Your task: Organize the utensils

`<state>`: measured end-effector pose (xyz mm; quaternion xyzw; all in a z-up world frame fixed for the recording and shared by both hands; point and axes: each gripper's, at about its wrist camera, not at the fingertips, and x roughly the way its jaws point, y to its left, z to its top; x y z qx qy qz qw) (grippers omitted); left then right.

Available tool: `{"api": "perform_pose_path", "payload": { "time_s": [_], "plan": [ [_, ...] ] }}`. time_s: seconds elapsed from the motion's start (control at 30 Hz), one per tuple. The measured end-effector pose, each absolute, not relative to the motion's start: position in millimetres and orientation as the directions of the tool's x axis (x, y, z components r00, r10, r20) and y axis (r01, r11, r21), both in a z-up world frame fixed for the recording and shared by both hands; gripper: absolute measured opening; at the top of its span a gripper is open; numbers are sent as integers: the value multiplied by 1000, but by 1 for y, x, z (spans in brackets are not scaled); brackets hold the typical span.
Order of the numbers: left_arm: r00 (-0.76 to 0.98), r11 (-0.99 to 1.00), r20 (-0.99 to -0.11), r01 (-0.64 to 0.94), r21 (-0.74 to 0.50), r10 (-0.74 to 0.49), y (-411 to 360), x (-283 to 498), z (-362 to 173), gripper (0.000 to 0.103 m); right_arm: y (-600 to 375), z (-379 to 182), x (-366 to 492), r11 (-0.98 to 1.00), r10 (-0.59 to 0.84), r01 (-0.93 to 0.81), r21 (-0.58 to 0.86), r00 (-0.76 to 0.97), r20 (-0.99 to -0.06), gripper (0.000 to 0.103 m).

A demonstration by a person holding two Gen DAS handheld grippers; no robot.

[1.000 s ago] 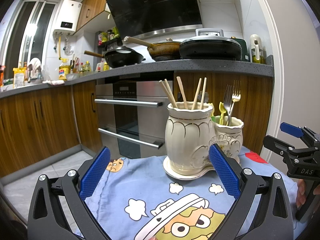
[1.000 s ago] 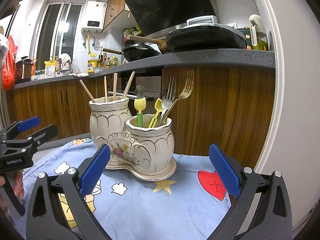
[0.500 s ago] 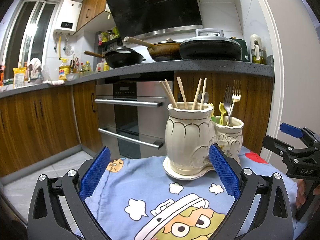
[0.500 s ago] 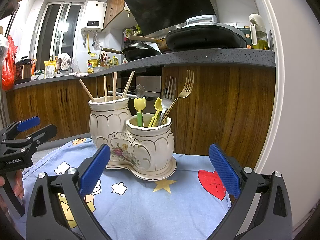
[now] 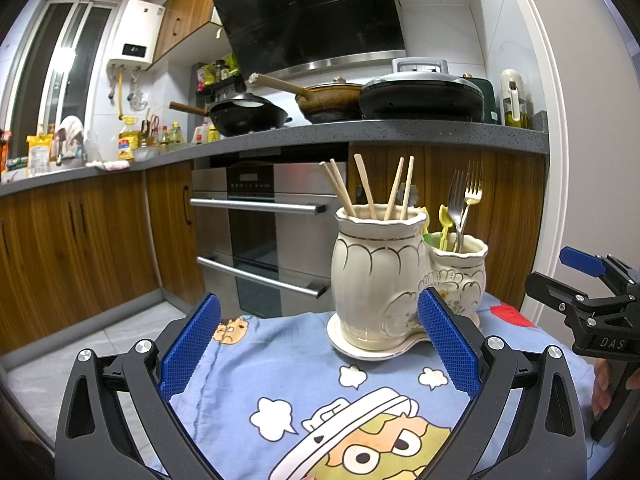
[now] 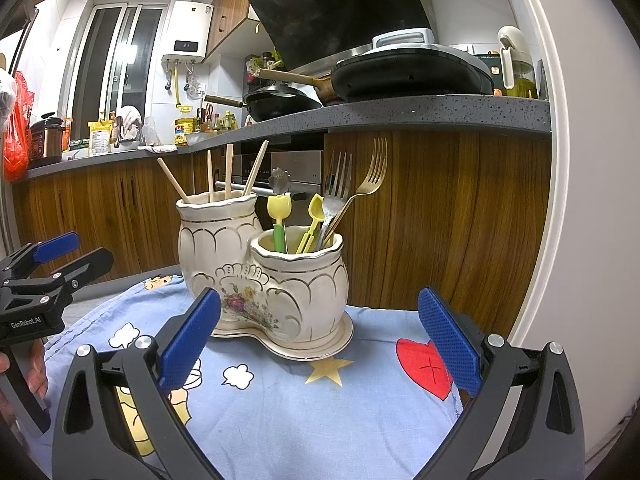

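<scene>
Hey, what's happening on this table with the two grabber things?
A person holds a two-finger tool in each hand, and both are open and empty. The left tool and right tool hover over the cartoon tablecloth, facing a cream double utensil holder. The taller pot has chopsticks; the shorter one holds forks and yellow plastic utensils. Nothing is being gripped right now.

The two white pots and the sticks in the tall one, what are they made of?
The pots look like glazed ceramic: shiny cream surface with gold lines and painted flowers. The sticks in the tall one look like bare wood or bamboo: pale tan and matte, though the pictures cannot settle which.
</scene>
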<state>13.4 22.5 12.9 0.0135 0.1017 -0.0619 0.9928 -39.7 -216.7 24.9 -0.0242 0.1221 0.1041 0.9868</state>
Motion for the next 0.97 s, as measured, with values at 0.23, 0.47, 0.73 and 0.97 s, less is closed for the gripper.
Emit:
{"api": "perform_pose_path", "payload": {
  "time_s": [0.23, 0.47, 0.73, 0.97],
  "plan": [
    [972, 992, -203, 125, 14, -120, 23, 13, 13, 98, -217, 25, -40, 977, 200, -211, -22, 948, -248, 98],
    [972, 992, -202, 127, 14, -122, 24, 12, 13, 98, -217, 25, -40, 977, 200, -211, -22, 948, -247, 98],
    [969, 992, -217, 124, 16, -118, 23, 14, 12, 98, -217, 25, -40, 977, 200, -211, -21, 948, -248, 98],
    [965, 993, -234, 121, 10, -115, 22, 19, 11, 98, -217, 25, -40, 978, 198, -210, -19, 946, -255, 98]
  ]
}}
